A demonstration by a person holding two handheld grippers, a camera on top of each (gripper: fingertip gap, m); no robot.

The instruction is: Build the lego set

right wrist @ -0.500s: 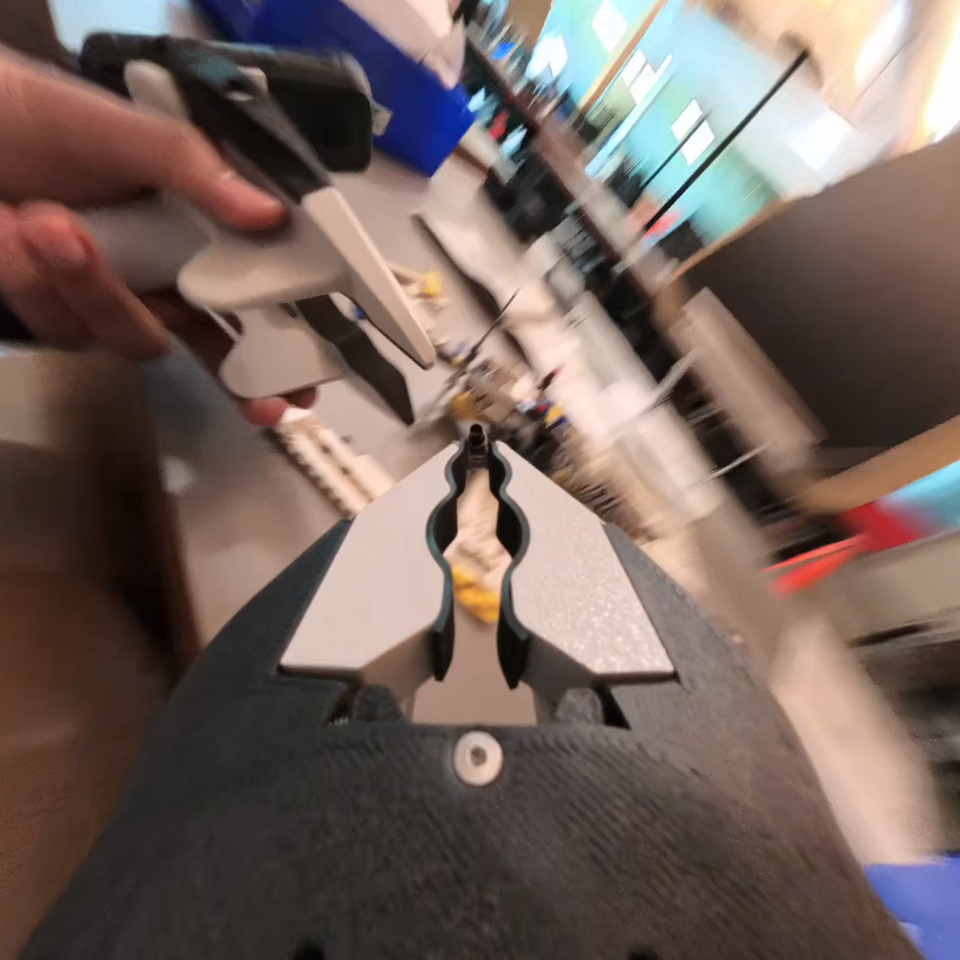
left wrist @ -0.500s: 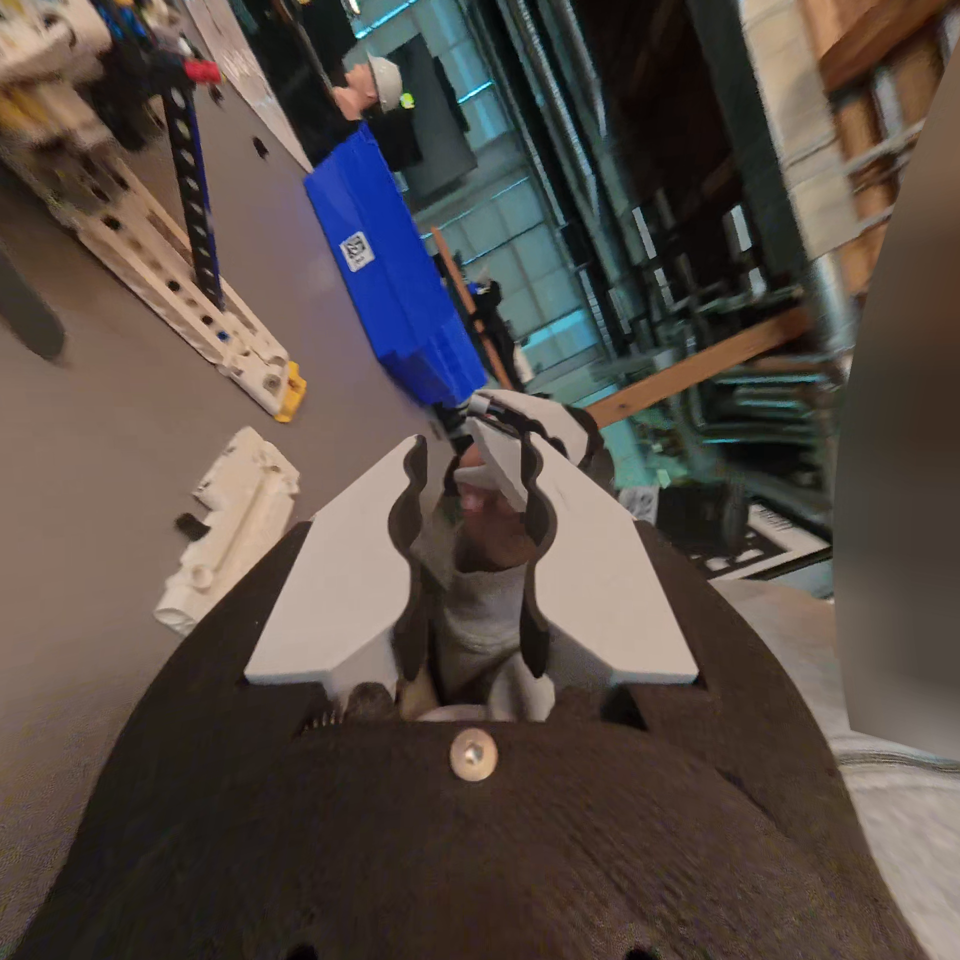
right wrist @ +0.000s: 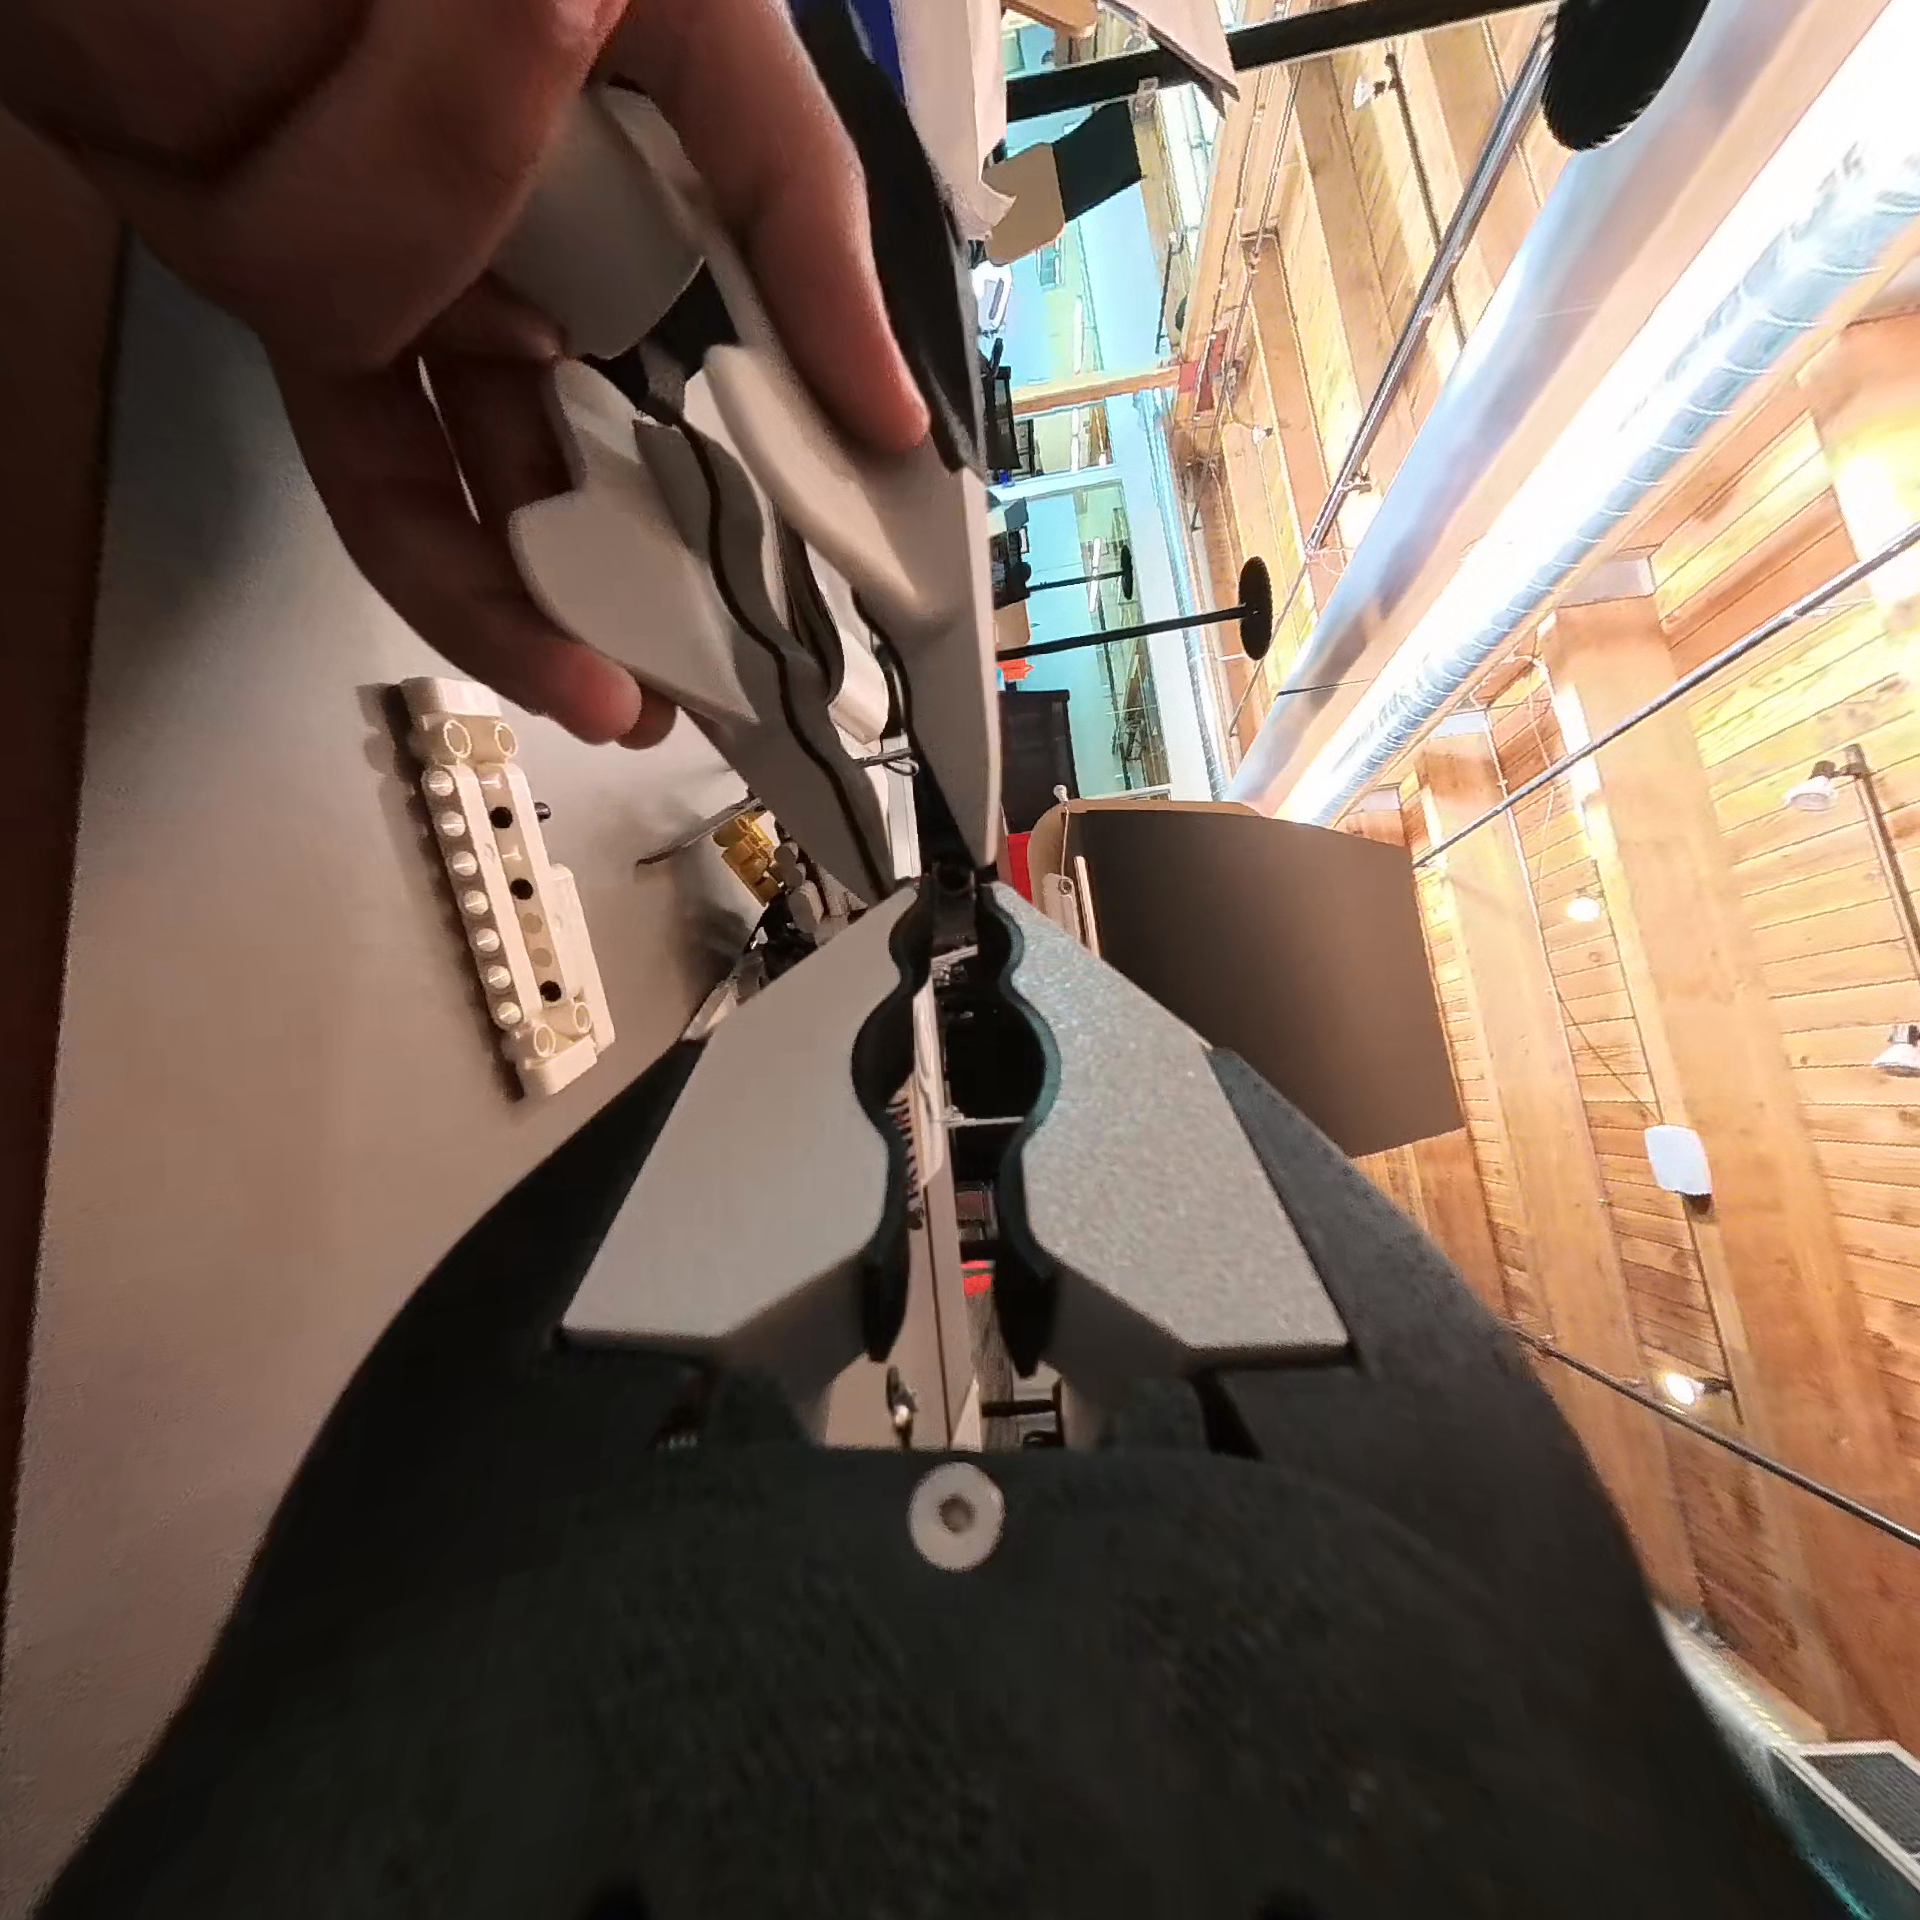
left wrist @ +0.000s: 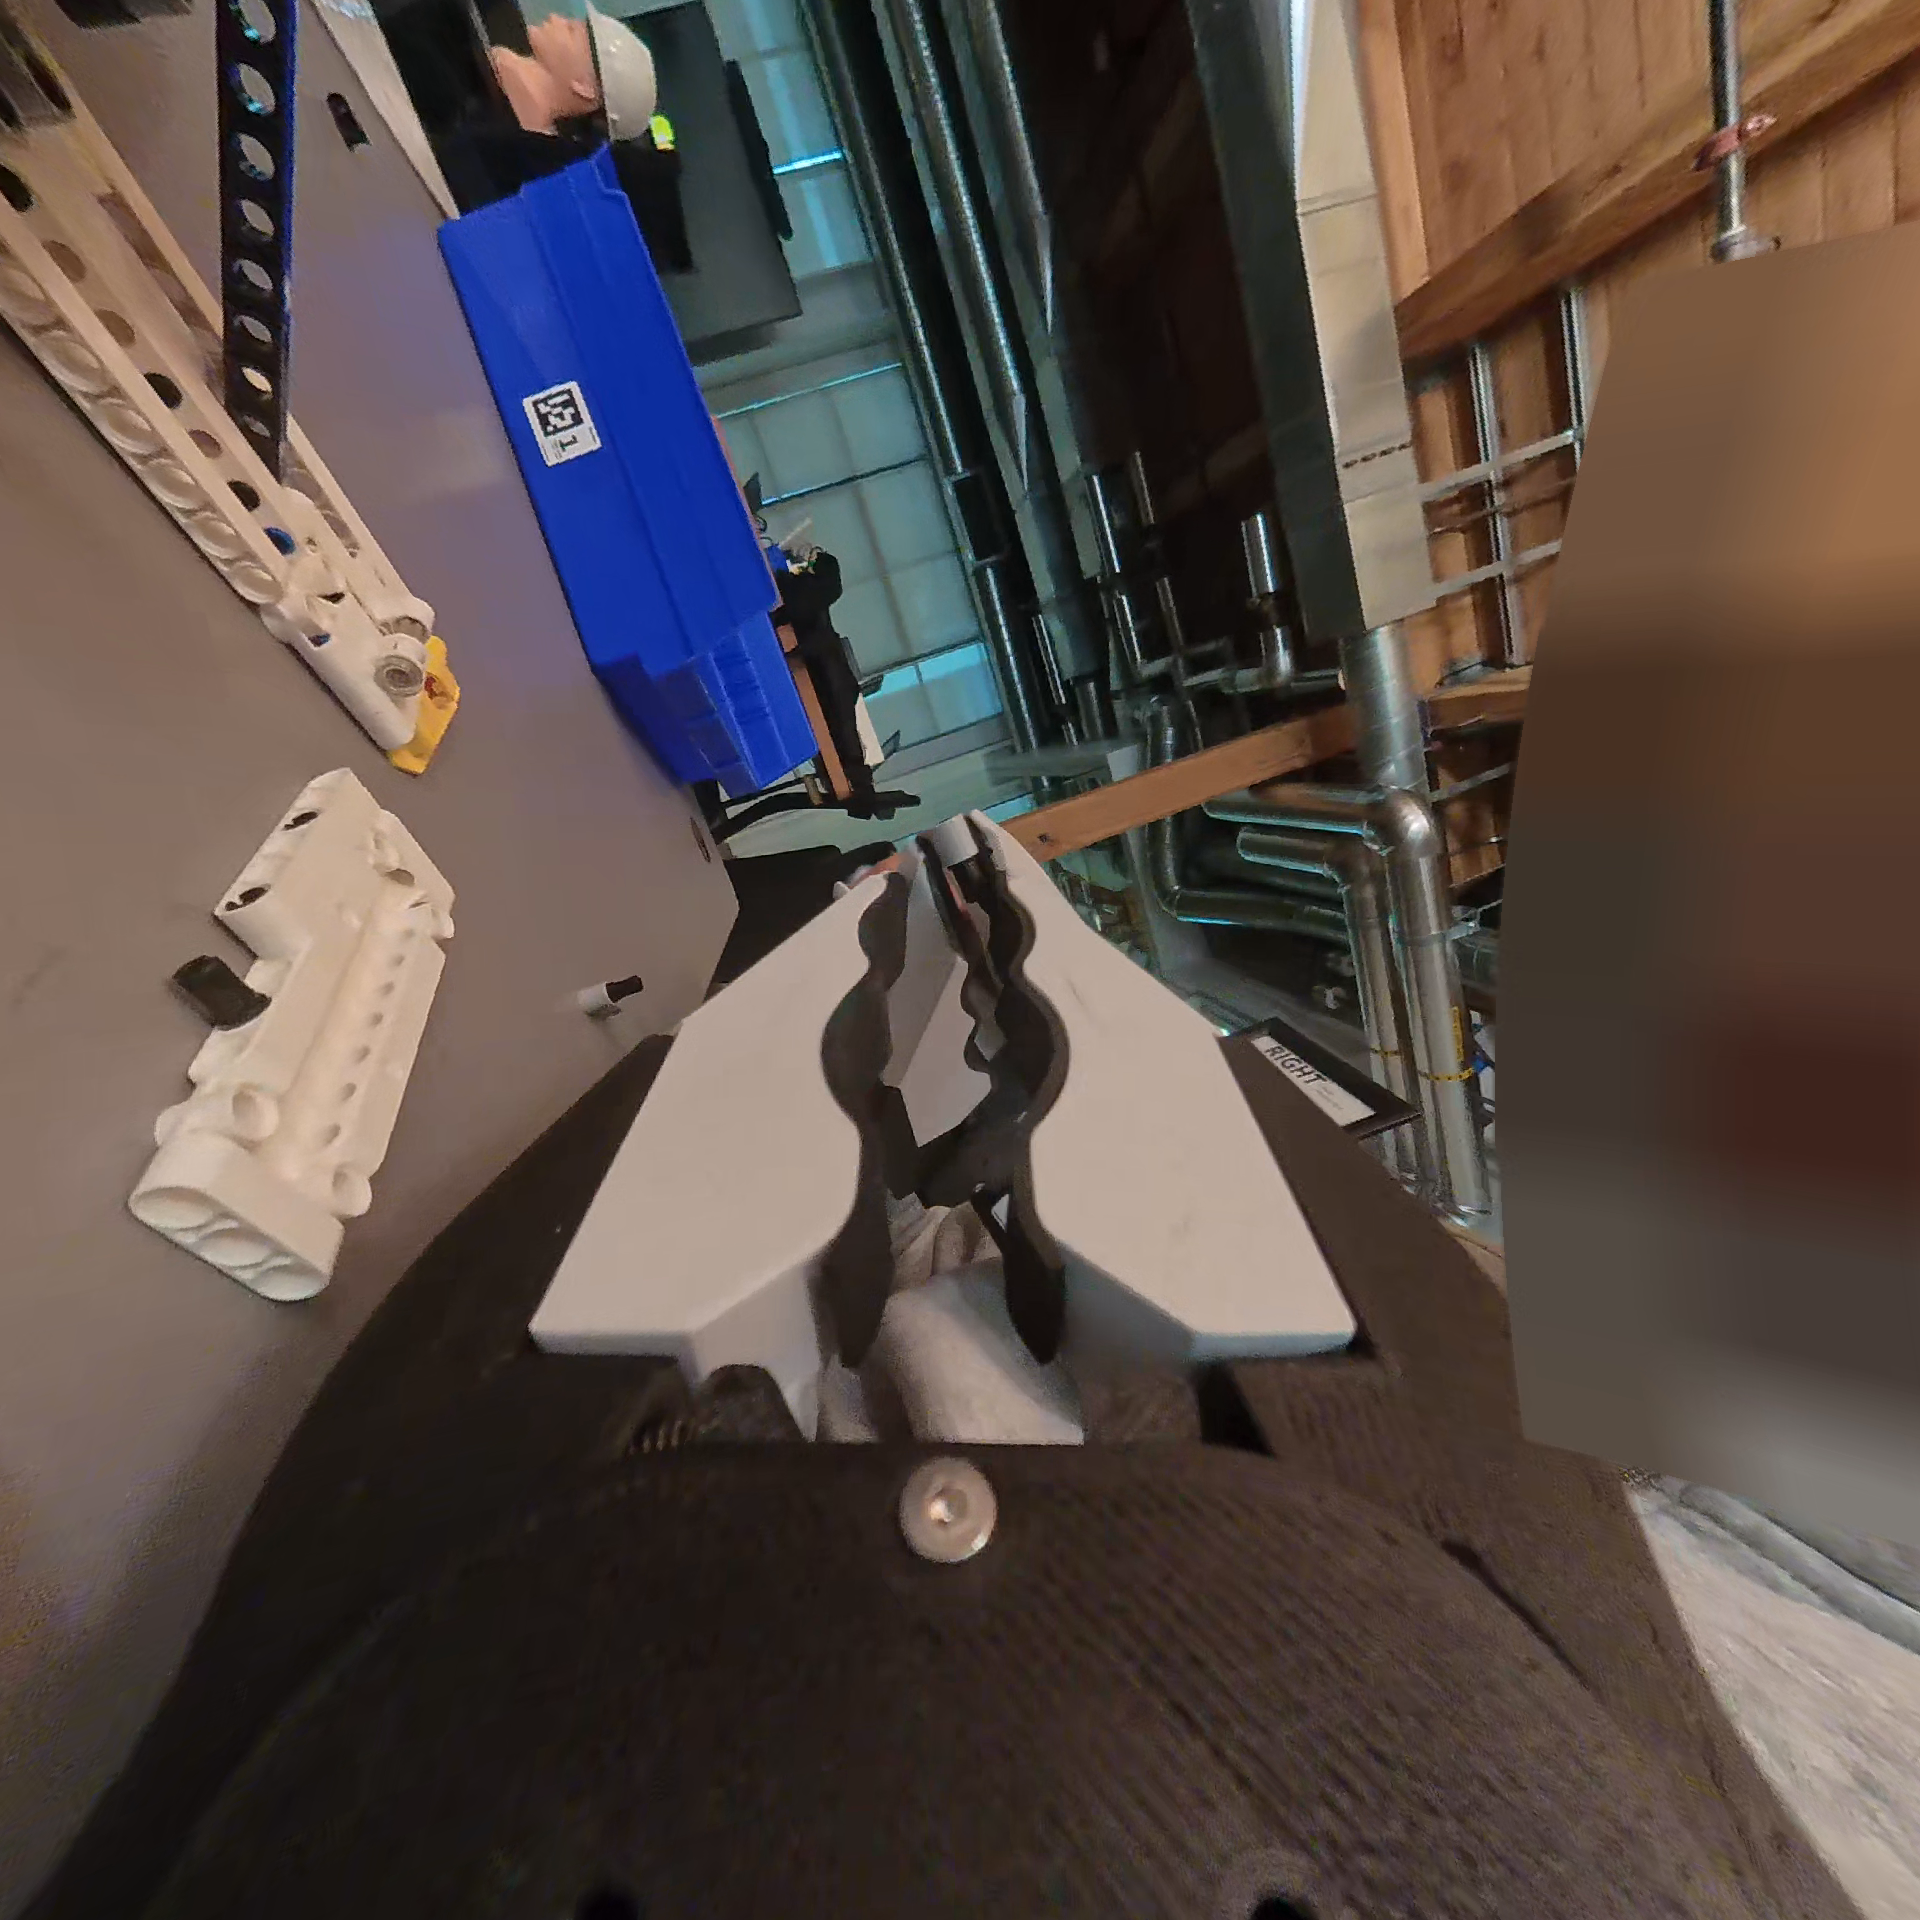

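My two grippers meet tip to tip in the air beside the grey table [left wrist: 125,883]. My left gripper [left wrist: 940,857] is nearly closed on a small white-and-black pin [left wrist: 953,837]. In the right wrist view it [right wrist: 951,854] comes down from the upper left, held by a hand [right wrist: 343,208]. My right gripper [right wrist: 949,891] is shut on a small black pin [right wrist: 951,878] that touches the left gripper's tips. It shows through the left gripper's gap [left wrist: 930,997]. A white Lego block [left wrist: 296,1039] lies on the table, also in the right wrist view [right wrist: 509,883].
A long white beam assembly [left wrist: 135,416] with a black beam [left wrist: 255,208] and a yellow end [left wrist: 431,717] lies farther off. A blue bin [left wrist: 623,468] stands at the table's end. A loose pin [left wrist: 610,995] and a black bit [left wrist: 218,992] lie nearby. Small parts [right wrist: 753,847] lie behind. Only a small space, under 4 cm, lies between the two pairs of fingers. The black bit [left wrist: 218,992] is about equally far from each gripper, around 10 cm.
The grippers have come together tip to tip. The left fingers have narrowed around the small pin. Both views have rolled and the motion blur is gone.
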